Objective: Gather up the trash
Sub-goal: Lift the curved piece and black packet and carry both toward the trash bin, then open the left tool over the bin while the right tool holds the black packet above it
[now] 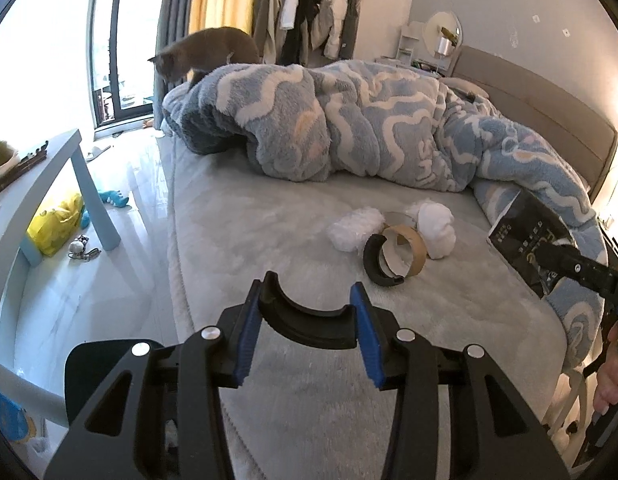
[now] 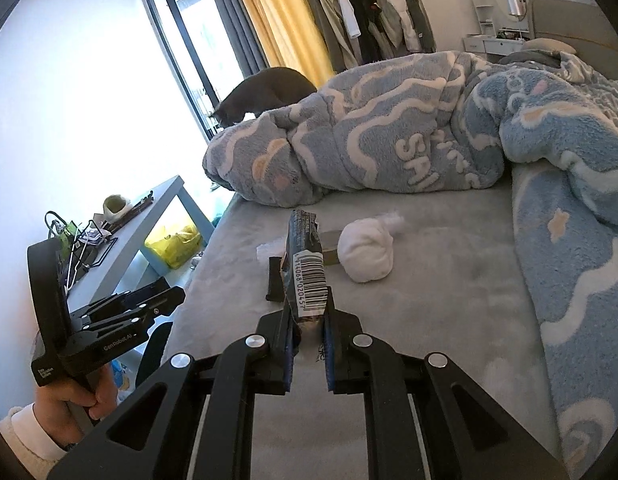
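Left wrist view: left gripper (image 1: 312,322) holds a curved black plastic piece (image 1: 307,322) clamped between its blue pads, above the grey bed (image 1: 249,240). Remaining trash sits mid-bed: a black ring fragment (image 1: 375,260), a cardboard tape core (image 1: 405,250) touching it, and two white wads (image 1: 355,228) (image 1: 437,230) on either side. At the right edge the right gripper (image 1: 565,258) holds a dark wrapper (image 1: 525,236); white print on it is too small to read. Yellow bag (image 1: 55,226) sits on the floor under the pale blue table (image 1: 41,184); contents can't be made out. Only this view shows the tape core clearly, plus a blue toy (image 1: 115,200) on the floor.

Right wrist view: right gripper (image 2: 307,326) fingers are together on the dark wrapper (image 2: 305,264), which stands upright out of the jaws. Barcode label reads 4 912068 020457, roughly. The wrapper hides most of the pile; one white wad (image 2: 365,254) and a black strip (image 2: 275,278) show beside it. Left gripper (image 2: 157,296) appears at left, body marked "GenRobot.AI"; its fingers can't be judged from here. Blue patterned duvet (image 2: 409,136) carries lettering, partly "SAI". A dark cat (image 2: 269,92) stands at its far end. Table top holds wire hangers (image 2: 79,248).
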Demonstrator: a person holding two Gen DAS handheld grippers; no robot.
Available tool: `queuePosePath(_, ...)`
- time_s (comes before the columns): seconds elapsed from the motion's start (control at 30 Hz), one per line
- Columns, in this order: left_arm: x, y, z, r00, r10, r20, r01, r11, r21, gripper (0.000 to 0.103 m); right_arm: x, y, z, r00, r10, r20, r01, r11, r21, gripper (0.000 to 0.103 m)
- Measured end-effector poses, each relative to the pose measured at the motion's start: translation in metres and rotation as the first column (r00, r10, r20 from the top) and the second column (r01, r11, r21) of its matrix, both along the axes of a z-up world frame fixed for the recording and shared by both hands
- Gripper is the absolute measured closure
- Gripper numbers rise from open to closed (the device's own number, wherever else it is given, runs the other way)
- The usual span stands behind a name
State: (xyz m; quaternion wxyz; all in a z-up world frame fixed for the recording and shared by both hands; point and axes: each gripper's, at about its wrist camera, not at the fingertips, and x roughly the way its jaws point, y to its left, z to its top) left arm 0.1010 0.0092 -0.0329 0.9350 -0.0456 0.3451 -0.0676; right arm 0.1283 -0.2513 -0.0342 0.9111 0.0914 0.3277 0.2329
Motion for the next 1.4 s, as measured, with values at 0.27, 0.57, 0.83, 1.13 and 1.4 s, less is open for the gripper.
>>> queuePosePath(0.27,-0.018,0.012,0.004,1.000,0.012,0.014,-0.012,1.000,-0.003,0.057,-0.014,0.016,0.001,1.000,0.020,0.010,-0.020,1.000,-0.002,0.091)
queuePosePath(0.57,-0.032,0.036,0.009,0.999,0.038,0.021,-0.038,0.999,-0.005,0.057,-0.024,0.039,0.001,0.999,0.047,0.021,-0.046,0.999,-0.024,0.091)
queuePosePath(0.83,-0.039,0.057,0.003,0.998,0.055,0.006,-0.055,0.998,0.028,0.057,-0.025,0.065,0.002,0.997,0.078,0.024,-0.078,0.997,-0.028,0.091)
queuePosePath(1.13,-0.042,0.096,-0.010,0.995,0.101,-0.025,-0.100,0.994,0.039,0.057,-0.024,0.106,0.000,0.991,0.134,0.017,-0.133,0.990,-0.045,0.091)
queuePosePath(1.4,-0.044,0.131,-0.032,0.986,0.136,-0.095,-0.131,0.990,0.058,0.057,-0.027,0.147,-0.001,0.983,0.185,0.010,-0.185,0.981,-0.057,0.091)
